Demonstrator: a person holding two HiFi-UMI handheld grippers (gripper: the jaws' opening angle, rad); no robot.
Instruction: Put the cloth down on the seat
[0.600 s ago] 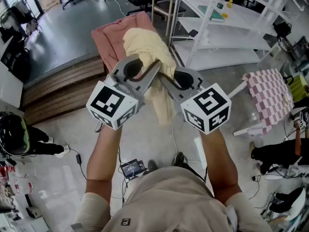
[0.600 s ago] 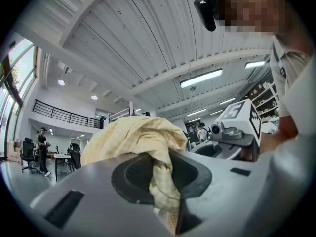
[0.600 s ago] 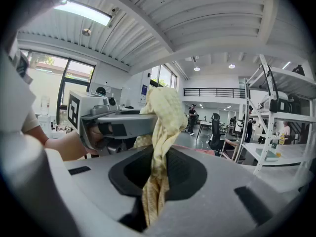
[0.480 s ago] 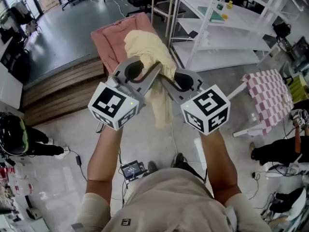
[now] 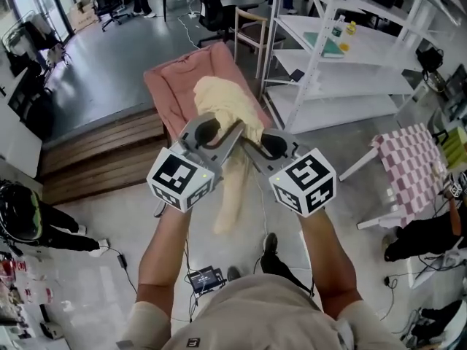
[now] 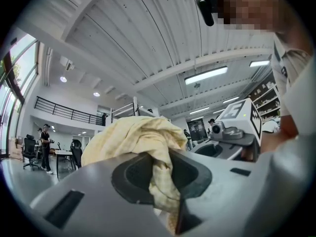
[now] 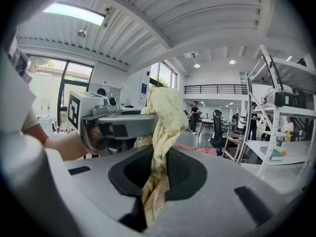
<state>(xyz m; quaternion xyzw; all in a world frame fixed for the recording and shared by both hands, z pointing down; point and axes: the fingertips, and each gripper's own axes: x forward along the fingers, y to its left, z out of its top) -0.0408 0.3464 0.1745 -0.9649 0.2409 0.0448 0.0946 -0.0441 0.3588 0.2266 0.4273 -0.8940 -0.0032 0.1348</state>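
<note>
A pale yellow cloth [image 5: 221,99] hangs in the air over the front of a pink cushioned seat [image 5: 174,86], and its loose tail [image 5: 230,199] dangles toward the floor. My left gripper [image 5: 219,127] and right gripper [image 5: 250,134] meet side by side, each shut on a fold of the cloth. In the left gripper view the cloth [image 6: 136,135] bunches above the left gripper [image 6: 165,184] and runs down between its jaws. In the right gripper view a twisted strip of the cloth [image 7: 165,112] is pinched in the right gripper [image 7: 154,181], with the left gripper [image 7: 116,122] close beside it.
White metal shelving [image 5: 350,49] stands right of the seat, with a wooden chair [image 5: 248,20] behind it. A wooden step [image 5: 95,152] lies to the left. A pink checkered stool [image 5: 408,159] is at the right. Cables and a small device [image 5: 206,277] lie by the person's feet.
Both grippers have drawn a little closer together with the cloth still in them. The cloth's hanging tail has swung down and to the left. The head view has shifted, so the seat sits lower.
</note>
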